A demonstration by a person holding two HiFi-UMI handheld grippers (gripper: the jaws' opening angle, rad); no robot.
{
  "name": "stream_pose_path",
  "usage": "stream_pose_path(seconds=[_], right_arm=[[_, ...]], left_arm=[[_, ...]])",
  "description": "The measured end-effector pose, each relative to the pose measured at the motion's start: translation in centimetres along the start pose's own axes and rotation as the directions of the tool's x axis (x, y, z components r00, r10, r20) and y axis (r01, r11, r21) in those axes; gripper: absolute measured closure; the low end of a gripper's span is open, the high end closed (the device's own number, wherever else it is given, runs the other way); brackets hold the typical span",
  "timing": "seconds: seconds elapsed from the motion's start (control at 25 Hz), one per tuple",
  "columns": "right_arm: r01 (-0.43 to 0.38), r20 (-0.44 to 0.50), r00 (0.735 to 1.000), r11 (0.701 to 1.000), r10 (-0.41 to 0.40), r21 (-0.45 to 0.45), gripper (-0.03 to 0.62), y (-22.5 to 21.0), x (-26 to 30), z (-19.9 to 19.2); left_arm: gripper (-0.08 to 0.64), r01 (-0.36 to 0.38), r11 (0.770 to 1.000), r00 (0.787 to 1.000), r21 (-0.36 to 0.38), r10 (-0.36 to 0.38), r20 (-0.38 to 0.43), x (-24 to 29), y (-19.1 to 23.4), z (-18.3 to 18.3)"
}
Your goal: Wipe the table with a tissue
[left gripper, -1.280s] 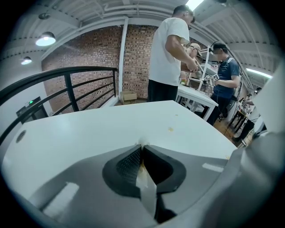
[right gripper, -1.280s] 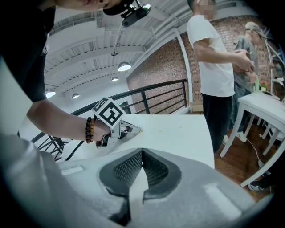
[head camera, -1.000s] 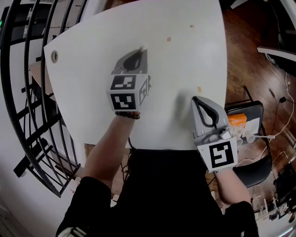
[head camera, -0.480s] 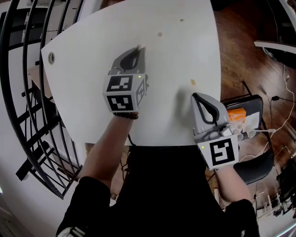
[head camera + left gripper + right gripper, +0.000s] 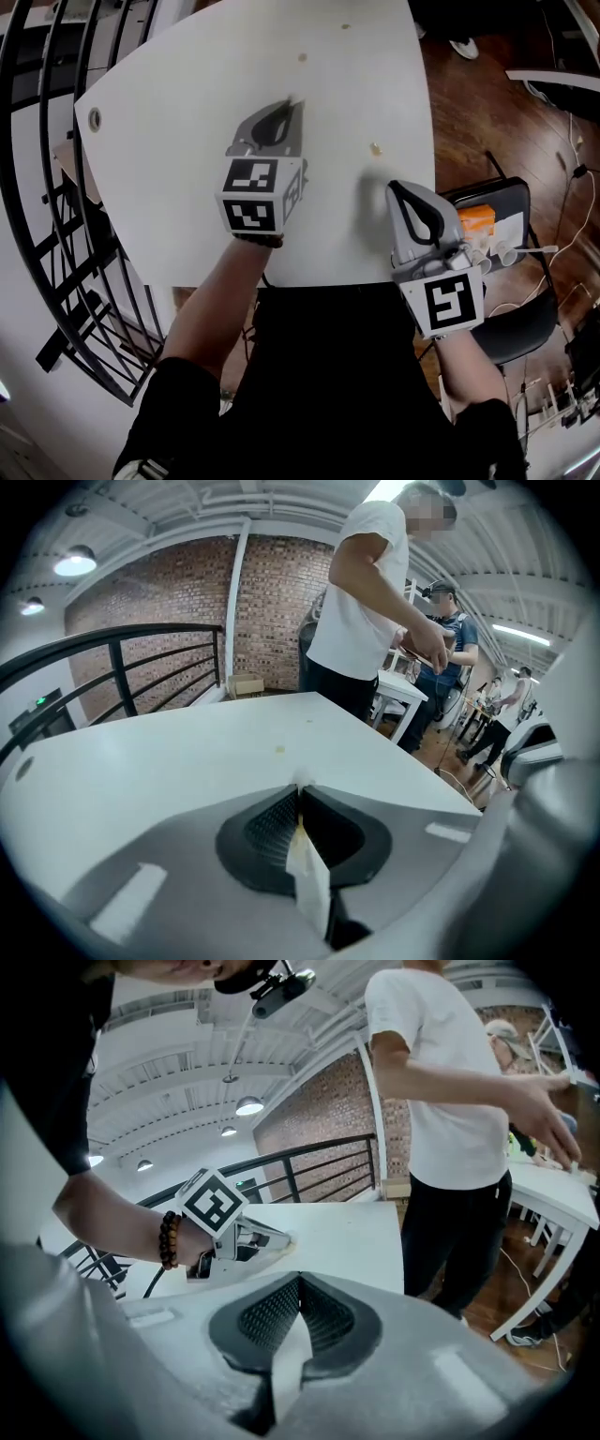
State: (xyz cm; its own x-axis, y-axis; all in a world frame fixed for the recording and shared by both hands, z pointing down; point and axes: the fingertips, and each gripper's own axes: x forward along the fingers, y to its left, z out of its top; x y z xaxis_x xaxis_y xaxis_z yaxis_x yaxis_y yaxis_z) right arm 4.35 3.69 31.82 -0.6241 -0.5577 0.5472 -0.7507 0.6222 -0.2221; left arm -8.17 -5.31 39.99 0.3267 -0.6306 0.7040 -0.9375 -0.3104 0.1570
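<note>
The white table (image 5: 187,169) carries small yellowish spots (image 5: 375,148) near its right edge and further back (image 5: 302,58). My left gripper (image 5: 290,103) lies low over the table's middle, shut on a strip of white tissue (image 5: 307,869) that pokes out as a tuft at the jaw tips (image 5: 300,782). One yellow spot (image 5: 279,751) sits just ahead of it. My right gripper (image 5: 396,189) hovers at the table's near right corner, jaws shut (image 5: 298,1279); a pale strip shows behind the tips, and I cannot tell what it is.
A black railing (image 5: 47,187) runs along the table's left side. A dark chair (image 5: 506,281) with an orange box (image 5: 476,218) and papers stands at the right on the wooden floor. People (image 5: 370,592) stand beyond the far edge. A round grommet (image 5: 94,119) marks the left corner.
The head view has drifted, so the table sits further left in frame. The left gripper with the tissue now lies nearer the spot by the right edge. Both grippers stay shut.
</note>
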Motion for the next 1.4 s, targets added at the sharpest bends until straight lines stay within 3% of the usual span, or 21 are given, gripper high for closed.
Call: stream_pose_path(seconds=[0.72,1.4], right_arm=[[0.058,0.028,0.998,0.998,-0.059,0.034,0.6,-1.5,-3.3,-1.4],[0.091,0.048,0.994,0.994,-0.094,0.065,0.6,-2.5,-5.0,-2.0]], left_arm=[[0.529,0.137,0.988,0.989,0.075,-0.132,-0.063,0.7,-8.0,-2.3],[0.529,0.177,0.977,0.979,0.118,-0.163,-0.123,1.2,-10.3,-3.6]])
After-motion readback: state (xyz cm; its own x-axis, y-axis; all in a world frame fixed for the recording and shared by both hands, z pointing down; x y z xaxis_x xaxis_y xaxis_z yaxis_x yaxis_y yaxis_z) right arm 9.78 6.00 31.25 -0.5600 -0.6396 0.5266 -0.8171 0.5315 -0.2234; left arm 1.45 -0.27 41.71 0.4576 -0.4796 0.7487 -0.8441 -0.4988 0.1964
